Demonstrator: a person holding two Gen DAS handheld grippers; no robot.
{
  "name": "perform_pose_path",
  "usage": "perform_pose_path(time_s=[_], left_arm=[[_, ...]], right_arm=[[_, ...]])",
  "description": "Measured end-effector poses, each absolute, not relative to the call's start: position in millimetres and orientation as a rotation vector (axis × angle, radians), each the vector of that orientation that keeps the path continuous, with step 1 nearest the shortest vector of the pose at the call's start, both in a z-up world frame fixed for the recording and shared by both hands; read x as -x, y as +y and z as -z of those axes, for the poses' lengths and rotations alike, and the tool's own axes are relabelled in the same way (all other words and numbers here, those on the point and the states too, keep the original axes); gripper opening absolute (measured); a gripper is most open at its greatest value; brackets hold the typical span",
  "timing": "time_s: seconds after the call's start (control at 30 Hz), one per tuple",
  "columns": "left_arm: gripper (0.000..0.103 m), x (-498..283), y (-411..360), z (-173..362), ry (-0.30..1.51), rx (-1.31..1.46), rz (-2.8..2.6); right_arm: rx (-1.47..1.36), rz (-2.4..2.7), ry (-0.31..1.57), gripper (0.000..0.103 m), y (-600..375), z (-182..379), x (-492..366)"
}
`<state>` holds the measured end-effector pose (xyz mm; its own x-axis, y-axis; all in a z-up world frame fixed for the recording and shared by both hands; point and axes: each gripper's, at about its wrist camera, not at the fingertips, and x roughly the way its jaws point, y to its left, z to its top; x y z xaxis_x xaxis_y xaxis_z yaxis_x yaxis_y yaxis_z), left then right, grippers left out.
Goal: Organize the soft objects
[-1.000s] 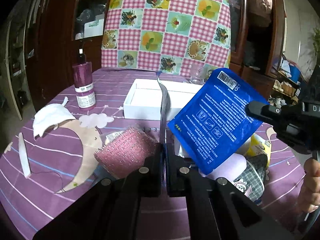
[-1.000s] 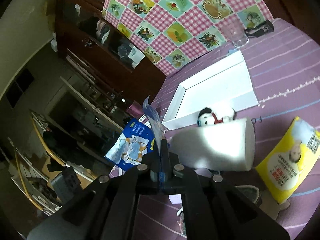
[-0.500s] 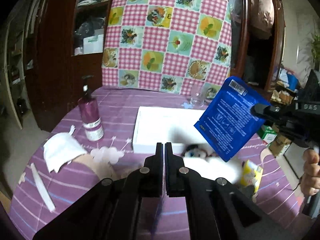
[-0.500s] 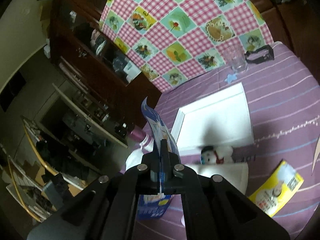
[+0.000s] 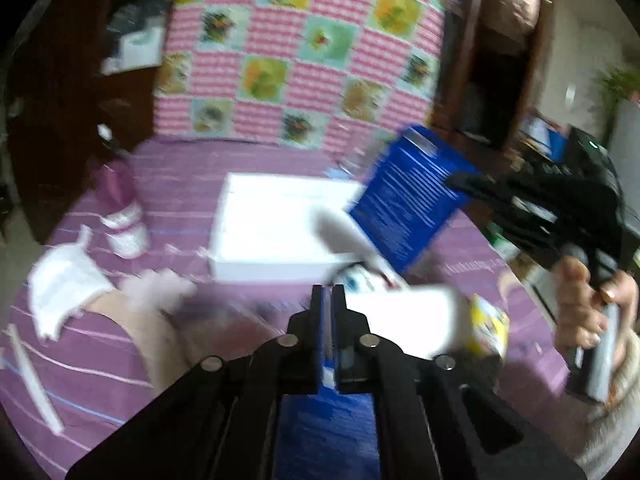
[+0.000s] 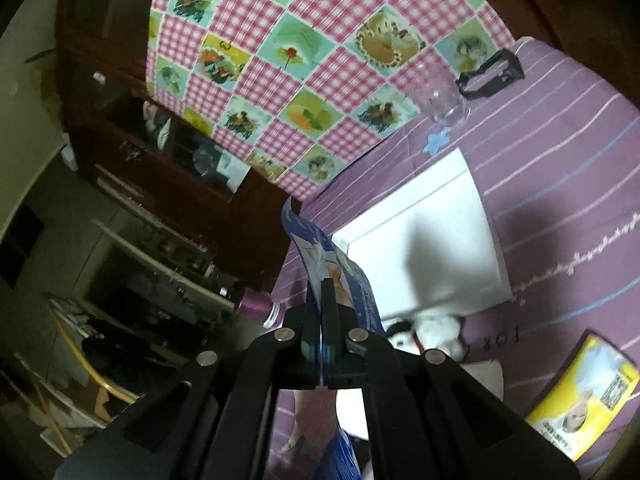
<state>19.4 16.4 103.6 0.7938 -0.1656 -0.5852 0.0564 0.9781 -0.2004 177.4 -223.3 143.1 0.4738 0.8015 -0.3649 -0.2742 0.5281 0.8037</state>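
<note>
The right gripper [image 6: 323, 300] pinches a blue packet [image 5: 408, 196] at right of the left view, above the white box [image 5: 276, 224]. The left gripper [image 5: 329, 300] fingers press together on a second blue pack [image 5: 326, 420] at lower centre.

My right jaws pinch a blue pouch [image 6: 340, 276] by its edge, held in the air above the white tray [image 6: 476, 208]. A second blue pouch [image 5: 326, 364] sits clamped in my left jaws. At five o'clock from the tray lie a plush toy [image 6: 432, 330] and a yellow packet [image 6: 588, 396], on the bench [image 6: 580, 152].
</note>
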Motion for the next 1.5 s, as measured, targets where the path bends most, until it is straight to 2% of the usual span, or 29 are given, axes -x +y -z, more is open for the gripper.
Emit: perform_pose_path(time_s=[0.03,0.07,0.1,0.23,0.6,0.63,0.77,0.83,0.9,0.97,1.0,1.2,1.5], left_arm=[[0.034,-15,14,-96,0.66,0.173,0.144],[0.073,-11,13,-92,0.666,0.174,0.157],[0.095,-5,11,-88,0.66,0.182,0.175],[0.098,15,0,-84,0.664,0.17,0.2],[0.097,22,-79,-40,0.876,-0.28,-0.087],[0.097,20,-82,-36,0.889,-0.296,-0.108],[0.079,10,-83,-23,0.922,-0.348,-0.23],[0.064,7,-79,-23,0.941,-0.325,-0.253],[0.035,4,-74,-23,0.965,-0.299,-0.253],[0.029,3,-71,-22,0.975,-0.29,-0.274],[0.02,3,-68,-23,0.976,-0.284,-0.282],[0.007,14,-54,-51,0.893,-0.183,-0.283],[0.003,25,-13,-109,0.748,0.019,-0.292]], right_arm=[[-0.739,-0.747,0.813,0.001,-226,-141,-172],[-0.737,-0.761,0.801,0.001,-229,-141,-167],[-0.735,-0.771,0.792,0.001,-230,-141,-165],[-0.708,-0.788,0.761,0.001,-235,-148,-155],[-0.709,-0.813,0.763,0.001,-236,-146,-149],[-0.708,-0.814,0.762,0.001,-236,-146,-149],[-0.708,-0.81,0.763,0.001,-236,-146,-149],[-0.713,-0.808,0.767,0.001,-237,-145,-150],[-0.717,-0.805,0.772,0.001,-239,-144,-152],[-0.721,-0.803,0.776,0.001,-240,-142,-153],[-0.722,-0.802,0.776,0.001,-241,-142,-152],[-0.718,-0.807,0.78,0.001,-242,-141,-153],[-0.716,-0.829,0.788,0.001,-237,-143,-152]])
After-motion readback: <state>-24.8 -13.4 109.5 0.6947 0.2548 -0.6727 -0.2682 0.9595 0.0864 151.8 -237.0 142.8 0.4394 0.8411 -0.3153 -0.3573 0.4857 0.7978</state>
